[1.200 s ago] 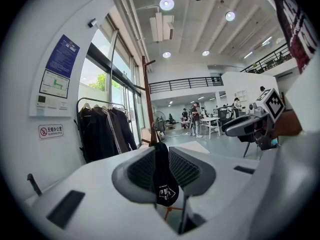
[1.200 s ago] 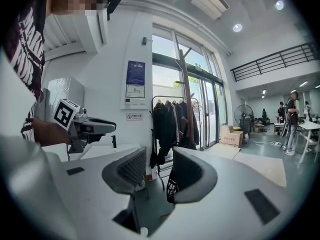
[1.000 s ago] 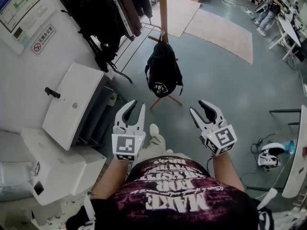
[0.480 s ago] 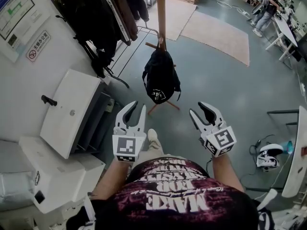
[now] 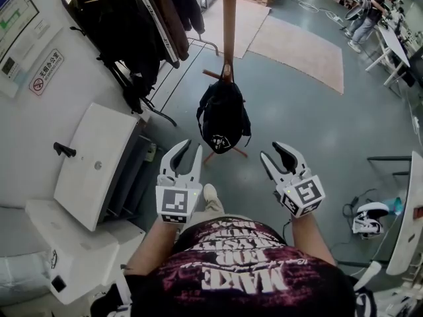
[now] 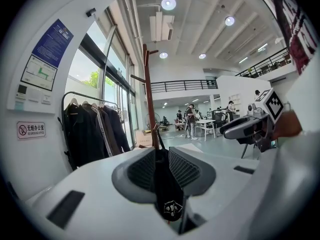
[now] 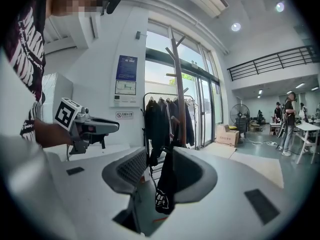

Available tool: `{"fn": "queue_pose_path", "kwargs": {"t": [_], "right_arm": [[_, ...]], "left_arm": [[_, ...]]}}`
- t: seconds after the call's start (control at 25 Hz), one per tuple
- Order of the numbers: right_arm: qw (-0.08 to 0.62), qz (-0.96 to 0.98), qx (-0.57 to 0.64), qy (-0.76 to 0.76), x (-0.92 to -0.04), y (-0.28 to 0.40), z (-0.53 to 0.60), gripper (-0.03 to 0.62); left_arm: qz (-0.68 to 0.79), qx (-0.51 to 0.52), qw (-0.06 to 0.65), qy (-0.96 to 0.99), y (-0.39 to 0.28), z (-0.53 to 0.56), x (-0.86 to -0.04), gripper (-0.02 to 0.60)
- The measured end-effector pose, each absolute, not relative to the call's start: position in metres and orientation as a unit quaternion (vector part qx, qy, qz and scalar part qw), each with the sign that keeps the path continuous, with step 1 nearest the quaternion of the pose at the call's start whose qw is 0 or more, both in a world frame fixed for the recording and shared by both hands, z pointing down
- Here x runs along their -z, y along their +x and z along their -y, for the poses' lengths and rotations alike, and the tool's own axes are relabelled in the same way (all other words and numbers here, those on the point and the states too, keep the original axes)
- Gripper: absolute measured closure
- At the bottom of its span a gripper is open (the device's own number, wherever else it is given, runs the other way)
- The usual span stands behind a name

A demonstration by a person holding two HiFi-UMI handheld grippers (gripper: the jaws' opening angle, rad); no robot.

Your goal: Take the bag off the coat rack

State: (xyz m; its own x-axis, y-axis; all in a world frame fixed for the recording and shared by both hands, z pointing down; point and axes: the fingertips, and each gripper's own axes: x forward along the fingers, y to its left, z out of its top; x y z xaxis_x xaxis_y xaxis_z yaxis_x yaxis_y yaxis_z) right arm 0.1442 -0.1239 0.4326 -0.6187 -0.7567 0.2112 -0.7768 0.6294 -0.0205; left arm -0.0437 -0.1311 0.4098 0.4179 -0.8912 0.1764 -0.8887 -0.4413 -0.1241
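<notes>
Wall sign (image 5: 45, 72): white with a red no-smoking mark, on the pale wall at far left.
White cabinet (image 5: 92, 164): against that wall, black handle on its sloped top.
Clothes rail (image 5: 177, 78): just past the cabinet, hung with dark coats (image 5: 125, 18).
Left gripper (image 5: 190, 147): released, jaws spread, nothing gripped; held out in front of the torso and aimed forward. Bag seen through the gap in its own view, but well apart from it.
Coat rack (image 5: 229, 18): wooden pole standing on the grey floor (image 5: 310, 124), short pegs low on the post, crossed feet showing under the bag.
Bag (image 5: 223, 114): black, white logo near the bottom, hanging by its top loop from a low peg of the coat rack. Ahead of both grippers, above the space between them in the head view, touched by neither.
Right gripper (image 5: 274, 152): released too, jaws apart and empty, level with the left one and angled slightly inward. Bag framed between its jaws from a distance in its own view.
Pale mat (image 5: 301, 45): flat on the floor beyond the rack, to the right.
Person (image 5: 369, 8): far off at top right, beside desks.
</notes>
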Motion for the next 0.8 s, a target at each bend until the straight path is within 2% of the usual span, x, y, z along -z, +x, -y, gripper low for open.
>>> {"fn": "queue_pose_path", "kwargs": {"t": [0.4, 0.8], "right_arm": [[0.098, 0.899, -0.070, 0.422, -0.440, 0.130, 0.177, 0.419], [0.102, 0.895, -0.060, 0.430, -0.430, 0.112, 0.226, 0.419]], "left_arm": [[-0.522, 0.099, -0.016, -0.847, -0.055, 0.189, -0.410, 0.502], [-0.502, 0.102, -0.005, -0.859, -0.065, 0.236, -0.405, 0.502]]}}
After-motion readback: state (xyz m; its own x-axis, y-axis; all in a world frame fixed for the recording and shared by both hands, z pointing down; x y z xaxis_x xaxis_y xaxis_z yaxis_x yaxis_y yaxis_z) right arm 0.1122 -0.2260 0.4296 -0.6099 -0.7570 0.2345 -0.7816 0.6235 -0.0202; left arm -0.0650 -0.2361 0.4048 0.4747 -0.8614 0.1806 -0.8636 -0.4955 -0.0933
